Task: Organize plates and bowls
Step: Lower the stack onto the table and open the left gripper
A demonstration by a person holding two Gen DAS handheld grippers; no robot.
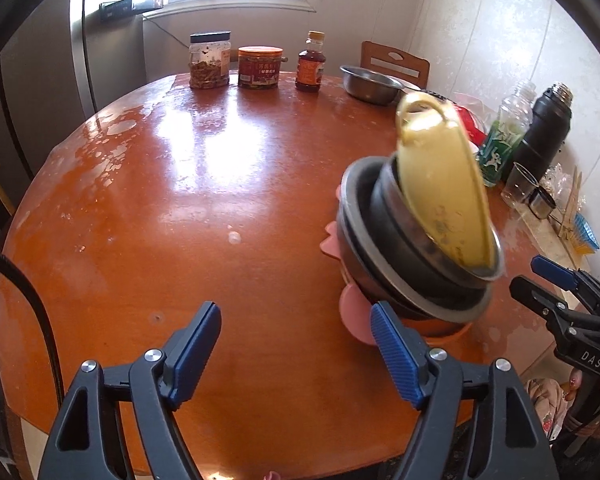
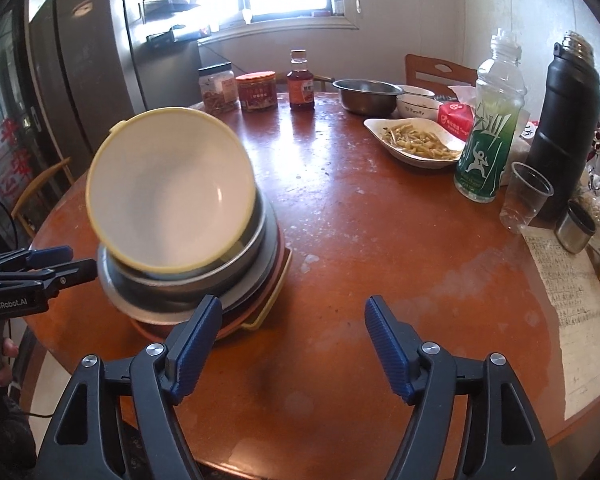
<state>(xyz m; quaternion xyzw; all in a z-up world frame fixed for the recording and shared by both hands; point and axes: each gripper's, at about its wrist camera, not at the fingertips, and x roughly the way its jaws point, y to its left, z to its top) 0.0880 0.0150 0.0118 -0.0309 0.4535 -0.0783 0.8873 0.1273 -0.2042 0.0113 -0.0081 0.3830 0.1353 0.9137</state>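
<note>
The left gripper (image 1: 296, 344) stands wide over bare tabletop with nothing between its blue pads, and the right gripper (image 2: 294, 346) is just as wide, also with nothing in it. The stack of bowls and plates (image 2: 188, 276) sits on the round wooden table (image 1: 180, 200), just ahead of the left gripper and to its right, the gripper's right-hand pad lying in front of the stack's base in that view; from the right gripper the same stack is ahead and to its left, with the left-hand pad overlapping the lower rim in the picture, though contact cannot be told in either view. At the bottom of the stack are flat pieces in orange, pink and yellow, above them steel bowls nested one in another, and on top a cream bowl (image 2: 172, 192) tilted steeply on its side, its white inside facing the right gripper and its edge turned toward the left one. Each gripper shows in the other's camera, one on either side of the stack and clear of it. Farther ahead of the right gripper, to its right, lie a white dish of food (image 2: 416, 144), a green-labelled bottle (image 2: 488, 136), a black flask (image 2: 564, 120) and a clear plastic cup (image 2: 524, 196). At the far edge of the table stand a steel bowl (image 2: 366, 96), a small white bowl (image 2: 418, 106), a sauce bottle (image 2: 300, 84), a red-lidded tub (image 2: 258, 92) and a clear jar (image 2: 218, 90).
</note>
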